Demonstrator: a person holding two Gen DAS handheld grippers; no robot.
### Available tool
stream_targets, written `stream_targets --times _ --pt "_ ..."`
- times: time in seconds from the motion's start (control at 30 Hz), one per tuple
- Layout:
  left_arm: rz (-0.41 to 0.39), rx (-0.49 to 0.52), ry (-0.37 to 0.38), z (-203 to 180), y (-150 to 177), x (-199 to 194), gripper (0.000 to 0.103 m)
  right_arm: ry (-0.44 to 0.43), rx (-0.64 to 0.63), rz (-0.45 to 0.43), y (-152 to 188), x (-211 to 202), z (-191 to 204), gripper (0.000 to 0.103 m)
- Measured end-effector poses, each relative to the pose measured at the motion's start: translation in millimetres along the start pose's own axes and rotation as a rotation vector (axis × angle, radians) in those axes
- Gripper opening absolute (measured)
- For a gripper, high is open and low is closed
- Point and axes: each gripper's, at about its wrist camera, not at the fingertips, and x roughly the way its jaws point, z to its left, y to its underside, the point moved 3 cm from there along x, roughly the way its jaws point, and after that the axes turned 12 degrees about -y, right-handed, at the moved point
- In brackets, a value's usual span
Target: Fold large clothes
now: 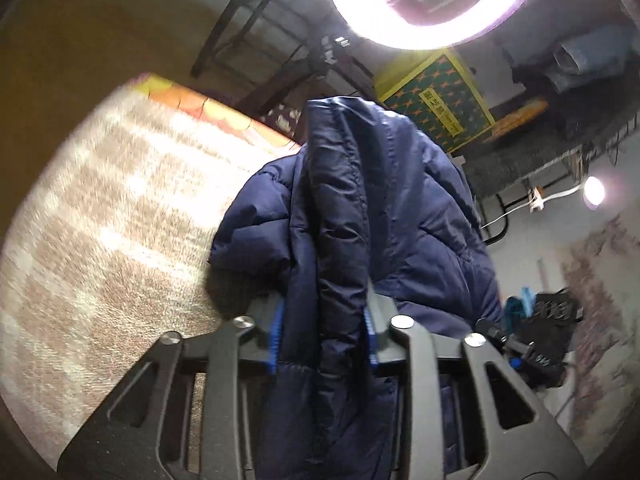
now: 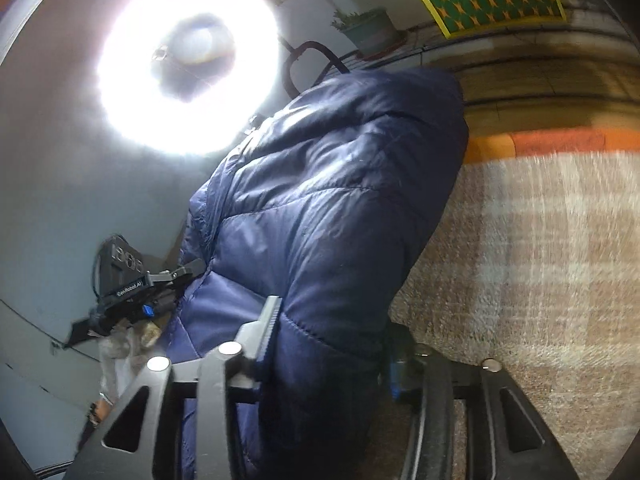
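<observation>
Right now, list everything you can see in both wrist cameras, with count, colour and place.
Quilted puffer jacket: one, navy blue, lifted off the carpet, bunched between both grippers.
Woven carpet: one, beige and white check with an orange border, under the jacket.
Ring light: one, bright white, above and behind the jacket.
Patterned panel: one, green with orange stars and a yellow edge, in the background.
Potted plant: one, green, on a far ledge.
Small lamp: one, white, at right in the left wrist view.
Left gripper: black with blue pads, shut on a jacket fold.
Right gripper: black, shut on the jacket.
</observation>
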Motion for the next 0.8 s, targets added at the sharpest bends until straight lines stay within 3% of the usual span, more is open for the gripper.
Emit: stream_targets --times 0.13,0.4,0.8 --pt "-0.044 0.040 -0.023 -15 4 -16 0.017 0.073 -0.077 0.016 -3 -3 21 0.026" --pt "-0.083 0.101 -0.026 -46 22 -61 0.014 0.198 -0.202 0.024 3 -25 71 0.021" --pt "-0.155 0.196 -0.002 -116 87 -152 0.013 0.295 -0.325 -0.007 35 -125 139 0.021"
